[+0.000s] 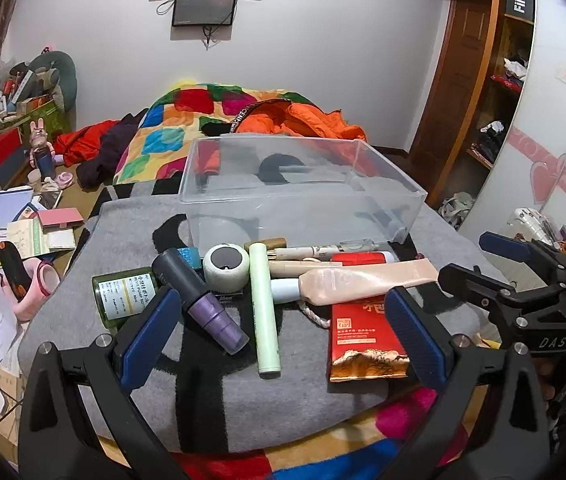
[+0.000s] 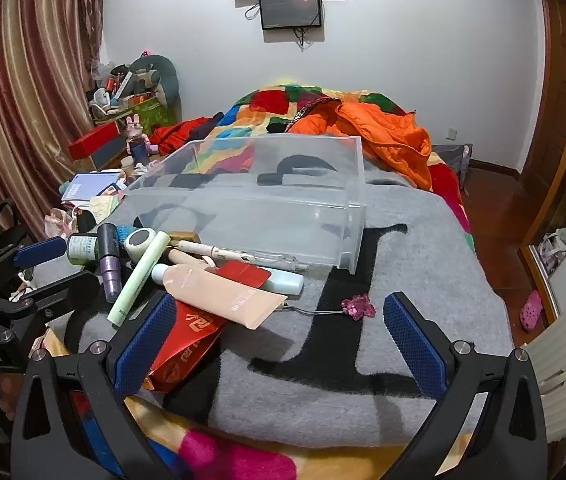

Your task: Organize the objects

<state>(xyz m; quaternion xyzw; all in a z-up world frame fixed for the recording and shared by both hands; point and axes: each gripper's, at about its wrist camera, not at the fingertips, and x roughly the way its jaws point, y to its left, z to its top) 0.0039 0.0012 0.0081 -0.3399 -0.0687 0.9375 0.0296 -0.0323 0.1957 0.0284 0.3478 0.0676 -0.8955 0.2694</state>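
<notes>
Both the left gripper (image 1: 279, 332) and right gripper (image 2: 279, 332) hang spread, empty; best lift the topmost peach tube (image 1: 367, 280) first into the clear bin (image 1: 303, 200).

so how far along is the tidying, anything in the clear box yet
Nothing looks done: the clear plastic bin appears empty. Nothing is in hand either; the left gripper and right gripper both stand open with nothing between their pads. Everything is left: the peach tube, light green tube, purple bottle, red packet and the rest lie piled on the grey blanket in front of the bin.
</notes>
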